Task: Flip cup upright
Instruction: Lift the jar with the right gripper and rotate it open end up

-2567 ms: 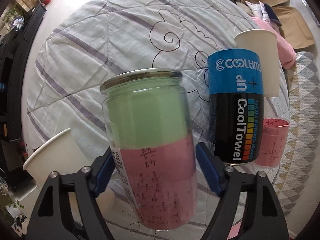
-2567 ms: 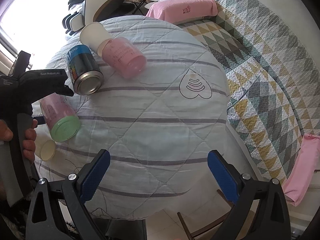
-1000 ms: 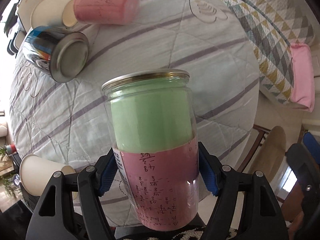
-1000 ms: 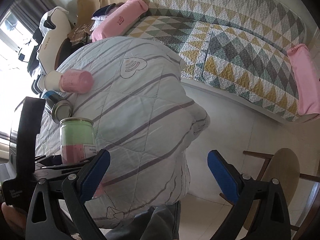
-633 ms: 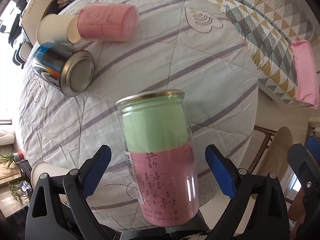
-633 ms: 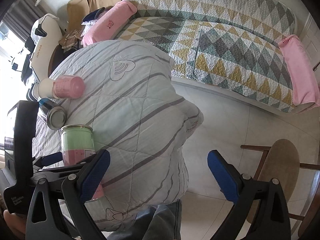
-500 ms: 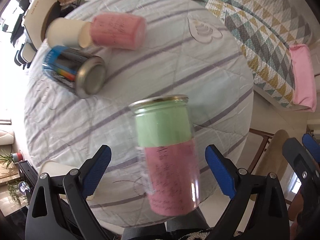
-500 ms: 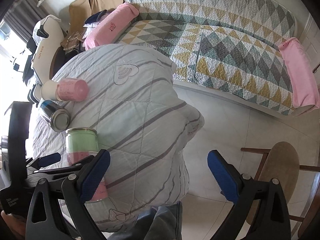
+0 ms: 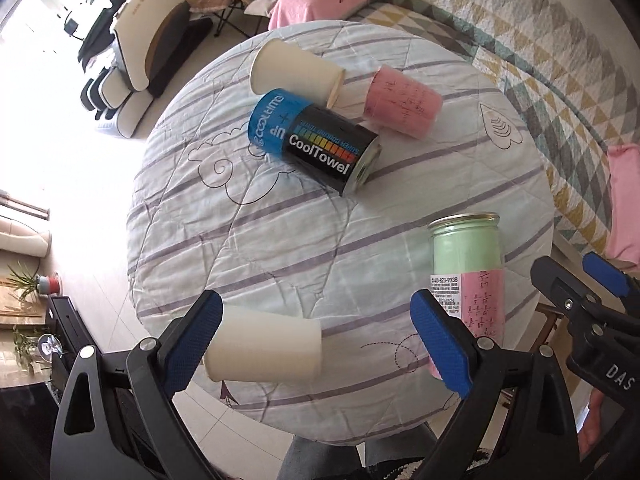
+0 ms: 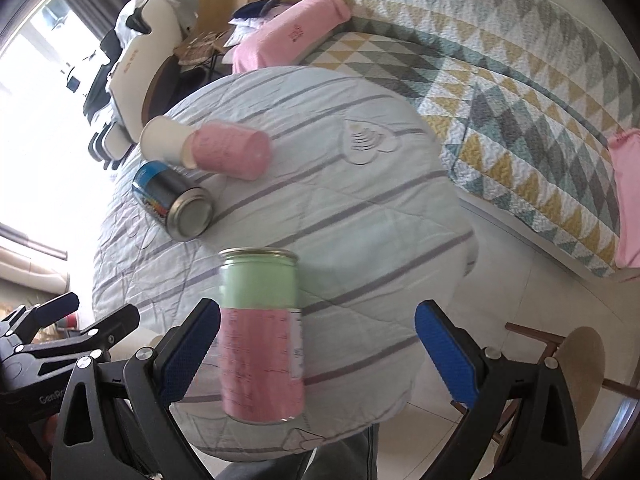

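Quilted table (image 9: 304,240) — only left view shows near paper cup (image 9: 264,344).

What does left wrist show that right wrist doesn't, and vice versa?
Left wrist only: the "CoolTowel" label side of the lying can; a white paper cup lying at the table's near edge, between the open left gripper fingers; a potted plant on the floor.

Right wrist only: the can's metal end; a round wooden stool; the open right gripper from behind.

Both: the upright green-and-pink jar, the lying pink cup with a white cup beside it, the striped table cover.
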The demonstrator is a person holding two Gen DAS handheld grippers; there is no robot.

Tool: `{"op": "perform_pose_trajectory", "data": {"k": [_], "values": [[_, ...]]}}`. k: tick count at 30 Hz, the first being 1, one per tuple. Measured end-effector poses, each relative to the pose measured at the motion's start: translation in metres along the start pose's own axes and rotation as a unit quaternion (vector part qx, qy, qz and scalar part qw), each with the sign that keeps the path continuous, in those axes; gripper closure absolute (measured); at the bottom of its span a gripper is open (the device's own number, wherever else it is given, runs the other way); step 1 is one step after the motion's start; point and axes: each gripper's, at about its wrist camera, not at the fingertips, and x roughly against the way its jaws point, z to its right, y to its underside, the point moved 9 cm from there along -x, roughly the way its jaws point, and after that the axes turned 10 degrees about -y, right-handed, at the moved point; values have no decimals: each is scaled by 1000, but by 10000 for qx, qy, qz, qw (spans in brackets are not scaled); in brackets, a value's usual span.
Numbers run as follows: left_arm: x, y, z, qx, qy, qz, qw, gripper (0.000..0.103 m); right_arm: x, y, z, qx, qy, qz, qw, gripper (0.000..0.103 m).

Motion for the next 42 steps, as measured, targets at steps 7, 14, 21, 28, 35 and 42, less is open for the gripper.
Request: {"op": "perform_pose_trajectory", "data": {"k": [7,14,21,28,35,42], "values": [[-2,11,-26,-7,-19,1,10000,7,-40,-2,-17,-45,-10,-328,9995,4],[-11,17,-33,36,72,-109,9999,7,-84,-1,-16,-187,114,-720,9972,4],[-21,30,-44,248,110,-381,9989,7,-96,-7,-14,-478,-77,-674,9966,32],[-17,29,-51,351,103,-331,9988,7,-80,-15,-29,-296,-180,-391,9986,33],[-4,24,-48,339,153,-190,9991,7,-55,-37,-39,-5,-166,35,9999,33],[4,24,-50,417,136,-155,9989,7,-34,-47,-61,586,-177,492,9969,33]]}}
